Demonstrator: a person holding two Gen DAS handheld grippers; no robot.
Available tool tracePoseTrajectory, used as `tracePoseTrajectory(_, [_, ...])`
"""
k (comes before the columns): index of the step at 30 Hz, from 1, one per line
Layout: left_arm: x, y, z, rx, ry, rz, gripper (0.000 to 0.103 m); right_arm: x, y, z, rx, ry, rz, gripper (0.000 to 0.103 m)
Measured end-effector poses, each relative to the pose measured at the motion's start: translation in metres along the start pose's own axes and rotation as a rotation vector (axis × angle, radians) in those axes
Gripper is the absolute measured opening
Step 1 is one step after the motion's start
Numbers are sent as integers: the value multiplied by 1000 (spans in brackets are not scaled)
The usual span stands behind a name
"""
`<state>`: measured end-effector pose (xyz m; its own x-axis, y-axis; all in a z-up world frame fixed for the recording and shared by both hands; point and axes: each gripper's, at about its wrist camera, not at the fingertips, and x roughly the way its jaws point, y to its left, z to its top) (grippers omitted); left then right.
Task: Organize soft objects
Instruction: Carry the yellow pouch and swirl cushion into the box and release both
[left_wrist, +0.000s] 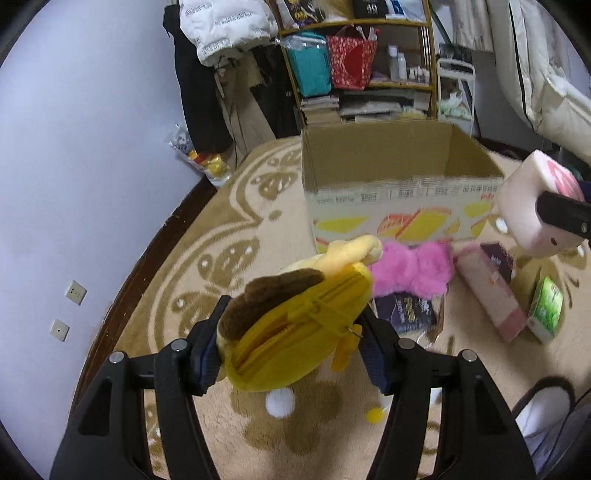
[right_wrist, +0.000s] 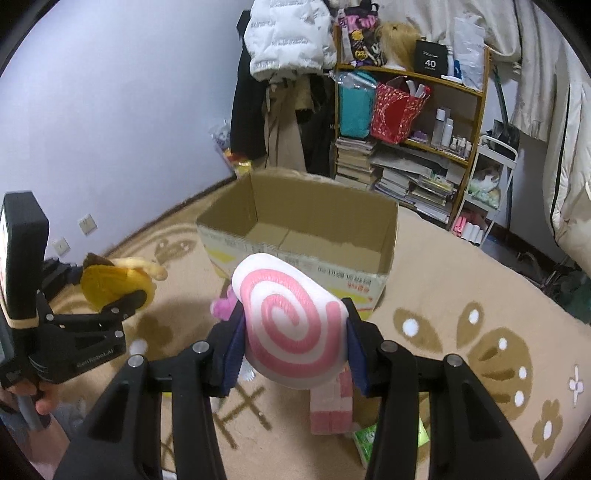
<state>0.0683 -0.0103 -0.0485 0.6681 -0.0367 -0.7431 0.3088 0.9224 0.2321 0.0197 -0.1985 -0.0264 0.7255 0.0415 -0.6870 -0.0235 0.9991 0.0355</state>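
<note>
My left gripper (left_wrist: 291, 339) is shut on a yellow plush pouch (left_wrist: 295, 325) with a brown ear and a zipper, held above the rug. It also shows in the right wrist view (right_wrist: 114, 284). My right gripper (right_wrist: 291, 339) is shut on a pink-and-white swirl plush (right_wrist: 291, 325), held in front of the open cardboard box (right_wrist: 295, 236). The swirl plush also shows at the right of the left wrist view (left_wrist: 532, 206). A pink fluffy plush (left_wrist: 413, 273) lies on the rug before the box (left_wrist: 399, 184).
On the beige patterned rug (left_wrist: 229, 236) lie a dark packet (left_wrist: 406, 314), a pink carton (left_wrist: 491, 291) and a green pack (left_wrist: 546, 310). A loaded shelf (right_wrist: 410, 136) and hanging coats (right_wrist: 284, 92) stand behind the box. A slipper (left_wrist: 543, 410) is at lower right.
</note>
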Motion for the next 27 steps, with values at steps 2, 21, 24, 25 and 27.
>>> tracePoseTrajectory(2, [-4, 2, 8, -8, -22, 4, 62, -4, -1, 5, 4, -20, 5, 50])
tracePoseTrajectory(21, [-27, 21, 100, 6, -183, 26, 62, 10, -23, 50, 21, -92, -16, 51])
tracePoseTrajectory(24, [-23, 15, 111, 18, -204, 18, 62, 14, -35, 58, 45, -101, -28, 52])
tracePoseTrajectory(25, [-21, 14, 114, 17, -208, 12, 62, 15, -38, 61, 50, -106, -32, 52])
tracePoseTrajectory(27, [-17, 10, 119, 19, -215, 6, 62, 18, -46, 67, 57, -111, -41, 52])
